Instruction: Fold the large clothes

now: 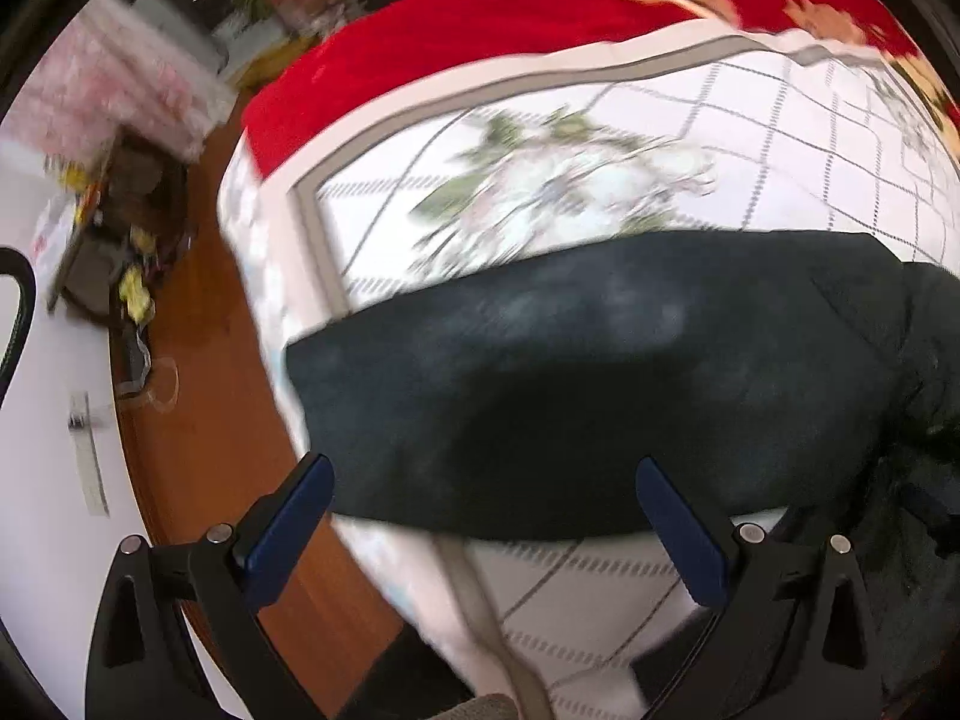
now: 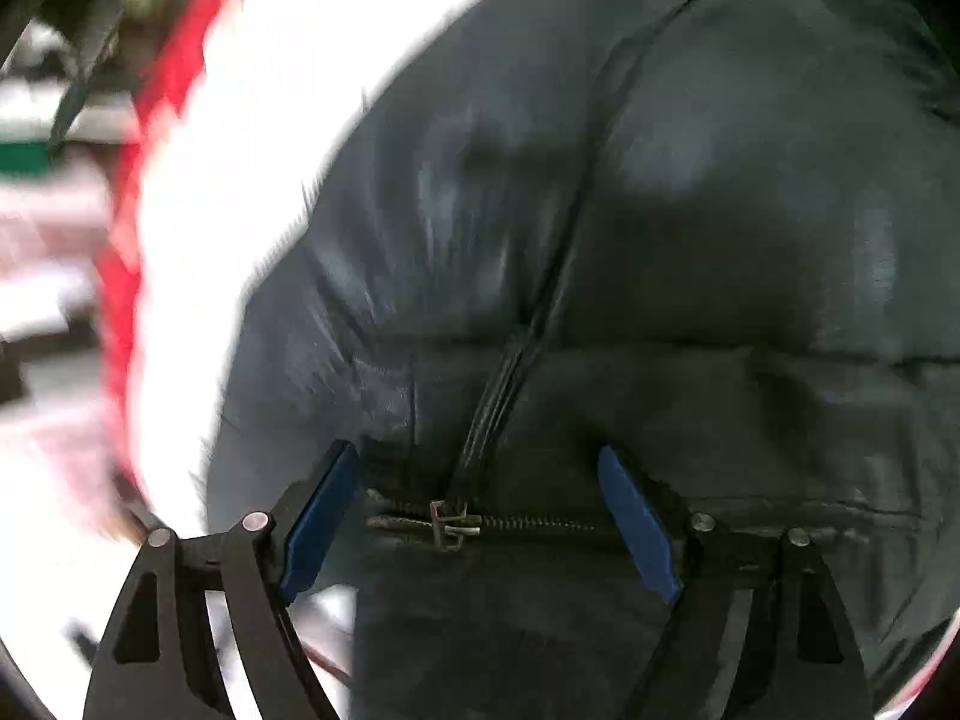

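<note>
A dark padded jacket [image 1: 570,372] lies across a white bed cover [image 1: 780,138] with a grey diamond pattern. My left gripper [image 1: 480,474] is open and empty, hovering over the jacket's near edge at the bed's left corner. In the right wrist view the jacket [image 2: 690,192] fills the frame, with its zipper [image 2: 456,525] and a seam running up from it. My right gripper [image 2: 474,468] is open, its blue pads [image 2: 636,522] on either side of the zipper, close above the fabric. Both views are motion-blurred.
A red blanket [image 1: 480,18] lies at the far side of the bed. A wooden floor [image 1: 198,408] runs along the bed's left edge, with a cluttered low stand [image 1: 120,240] beyond it. The bed's white cover [image 2: 240,150] shows left of the jacket.
</note>
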`<state>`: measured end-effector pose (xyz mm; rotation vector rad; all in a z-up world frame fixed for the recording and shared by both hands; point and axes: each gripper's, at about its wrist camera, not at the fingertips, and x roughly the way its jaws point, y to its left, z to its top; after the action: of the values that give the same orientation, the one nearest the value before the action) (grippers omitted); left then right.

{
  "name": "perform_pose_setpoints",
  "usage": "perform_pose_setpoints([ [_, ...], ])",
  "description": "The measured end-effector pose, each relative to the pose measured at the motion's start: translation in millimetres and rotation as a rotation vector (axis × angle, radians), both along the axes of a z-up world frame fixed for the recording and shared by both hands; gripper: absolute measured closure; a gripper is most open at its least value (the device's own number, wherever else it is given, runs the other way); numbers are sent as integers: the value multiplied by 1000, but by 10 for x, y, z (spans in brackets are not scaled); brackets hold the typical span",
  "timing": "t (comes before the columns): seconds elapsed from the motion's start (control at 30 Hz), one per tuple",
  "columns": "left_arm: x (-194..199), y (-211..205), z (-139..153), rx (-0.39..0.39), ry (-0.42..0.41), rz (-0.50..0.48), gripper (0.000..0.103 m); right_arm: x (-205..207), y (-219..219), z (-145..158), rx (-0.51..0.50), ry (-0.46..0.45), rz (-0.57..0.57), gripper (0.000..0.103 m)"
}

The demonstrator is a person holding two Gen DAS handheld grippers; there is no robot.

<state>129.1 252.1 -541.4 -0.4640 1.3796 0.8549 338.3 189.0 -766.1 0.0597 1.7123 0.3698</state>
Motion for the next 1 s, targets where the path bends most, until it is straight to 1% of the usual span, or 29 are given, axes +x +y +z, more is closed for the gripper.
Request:
perform_pose_setpoints([
  [0.03, 98, -24, -6, 21, -8, -22, 0, -37, 88, -9, -35, -64, 21, 19],
  [0.07, 171, -40, -11, 33, -14, -40, 0, -72, 150, 5, -60, -99, 35, 23],
  [0.1, 251, -56, -17, 40, -20, -59, 0, -90, 196, 32, -70, -124, 45, 41],
  [0.13, 314, -60, -12, 41, -25, -73, 0, -110, 263, 109, -59, -152, 38, 52],
  [0.17, 362, -67, -6, 41, -31, -85, 0, -111, 269, 180, -52, -164, 26, 69],
  [0.2, 426, -75, 3, 42, -39, -98, 0, -103, 250, 277, -53, -186, 4, 75],
  [0.27, 496, -86, 54, 44, -55, -113, 0, -65, 182, 449, -34, -218, -60, 79],
  [0.3, 524, -92, 74, 46, -61, -118, 0, -31, 114, 551, -26, -236, -92, 79],
  [0.37, 551, -96, 123, 44, -74, -126, 0, 114, 51, 802, -17, -305, -153, 79],
  [0.43, 542, -98, 147, 43, -78, -121, 0, 304, 23, 940, -15, -351, -182, 79],
  [0.47, 515, -96, 154, 41, -77, -116, 0, 425, 38, 935, -22, -357, -185, 79],
  [0.5, 470, -78, 158, 33, -74, -104, 0, 564, 98, 832, -30, -331, -168, 76],
  [0.53, 430, -52, 141, 20, -68, -91, 0, 744, 22, 739, -31, -292, -158, 72],
  [0.57, 335, -18, 133, -3, -62, -68, 0, 807, 0, 616, -18, -251, -153, 62],
  [0.6, 254, 31, 110, -39, -59, -37, 0, 844, -35, 478, 24, -189, -144, 56],
  [0.63, 142, 85, 87, -83, -66, 3, 0, 816, -49, 409, 37, -151, -141, 52],
  [0.67, -3, 134, 59, -129, -79, 45, 1, 800, -47, 381, 54, -123, -136, 46],
  [0.7, -180, 178, 29, -185, -100, 98, 1, 731, -68, 418, 75, -136, -134, 41],
  [0.77, -570, 232, -90, -338, -157, 239, 1, 551, -160, 514, 117, -164, -125, 39],
  [0.83, -848, 230, -265, -473, -230, 375, 1, 357, -296, 536, 147, -146, -146, 39],
  [0.87, -913, 228, -356, -522, -261, 423, 3, 265, -353, 532, 152, -130, -166, 39],
  [0.9, -944, 231, -424, -554, -287, 457, 11, 160, -510, 506, 160, -105, -195, 39],
  [0.93, -964, 245, -505, -582, -332, 495, 15, 56, -608, 438, 170, -71, -233, 39],
  [0.97, -959, 277, -576, -595, -372, 525, 24, -15, -713, 401, 171, -48, -265, 39],
  [1.0, -944, 310, -622, -596, -395, 545, 26, -130, -775, 359, 171, -28, -299, 39],
])
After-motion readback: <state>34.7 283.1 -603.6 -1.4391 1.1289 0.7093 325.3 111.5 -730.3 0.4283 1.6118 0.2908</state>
